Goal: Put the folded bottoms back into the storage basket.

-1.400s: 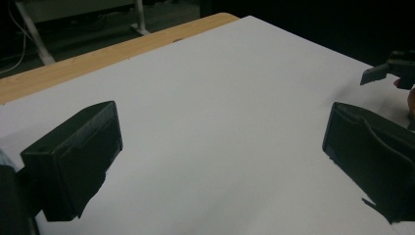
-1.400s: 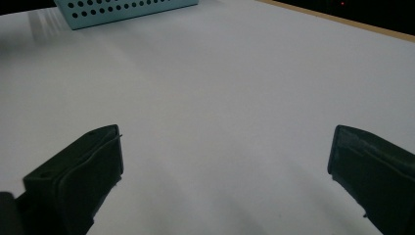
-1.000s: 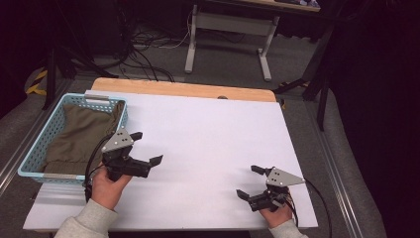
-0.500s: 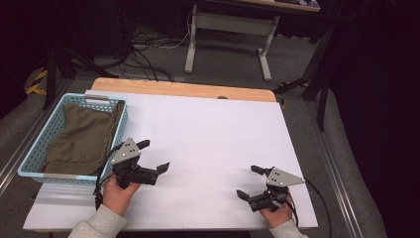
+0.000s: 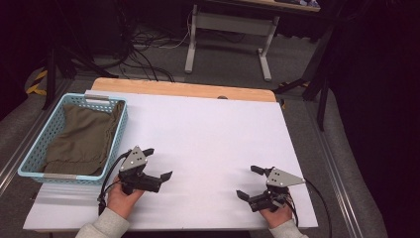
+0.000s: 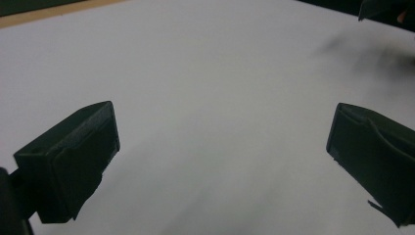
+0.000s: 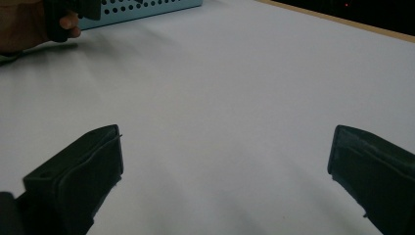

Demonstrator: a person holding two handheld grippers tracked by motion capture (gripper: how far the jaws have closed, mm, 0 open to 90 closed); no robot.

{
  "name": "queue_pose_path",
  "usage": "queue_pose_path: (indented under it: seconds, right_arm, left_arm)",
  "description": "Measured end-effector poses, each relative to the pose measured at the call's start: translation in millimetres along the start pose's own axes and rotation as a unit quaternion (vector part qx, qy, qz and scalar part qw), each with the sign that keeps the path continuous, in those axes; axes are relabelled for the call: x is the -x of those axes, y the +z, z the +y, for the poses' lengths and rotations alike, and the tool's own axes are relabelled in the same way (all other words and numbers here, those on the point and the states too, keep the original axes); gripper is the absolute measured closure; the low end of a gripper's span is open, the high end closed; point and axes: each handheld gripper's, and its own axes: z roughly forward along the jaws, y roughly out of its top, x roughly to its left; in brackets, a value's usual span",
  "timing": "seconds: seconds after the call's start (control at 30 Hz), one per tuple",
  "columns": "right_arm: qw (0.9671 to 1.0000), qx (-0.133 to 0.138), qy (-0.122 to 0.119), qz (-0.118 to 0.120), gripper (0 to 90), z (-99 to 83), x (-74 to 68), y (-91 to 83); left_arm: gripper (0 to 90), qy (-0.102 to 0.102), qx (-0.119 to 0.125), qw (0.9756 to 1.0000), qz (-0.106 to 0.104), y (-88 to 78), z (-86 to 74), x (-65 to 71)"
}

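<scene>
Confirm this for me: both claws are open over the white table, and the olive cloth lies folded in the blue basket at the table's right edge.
One thing is wrong: the blue basket with the olive cloth sits at the table's left edge, not the right, as the high view shows. The rest holds: the left claw and right claw are both open over the white table.

My high view looks forward and down from the near edge, taking in the whole white worktop (image 5: 208, 129) and the floor beyond its far edge. My left gripper view rides low over the worktop (image 6: 210, 73), facing its right side. My right gripper view, equally close, faces the left edge; both share the worktop's middle.
</scene>
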Motion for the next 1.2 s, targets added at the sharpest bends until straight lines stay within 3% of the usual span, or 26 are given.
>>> queue_pose_path:
  seconds: [0.23, 1.2]
  right_arm:
    - [1.0, 0.0, 0.0, 0.001, 0.5, 0.1, -0.9, 0.0]
    - [1.0, 0.0, -0.004, 0.002, 0.5, 0.1, -1.3, 0.7]
  left_arm:
    - [0.0, 0.038, -0.012, 0.9992, 0.004, 6.1, -5.3, 8.7]
    - [0.0, 0.038, -0.023, 0.9988, 0.021, 6.6, -6.1, 5.9]
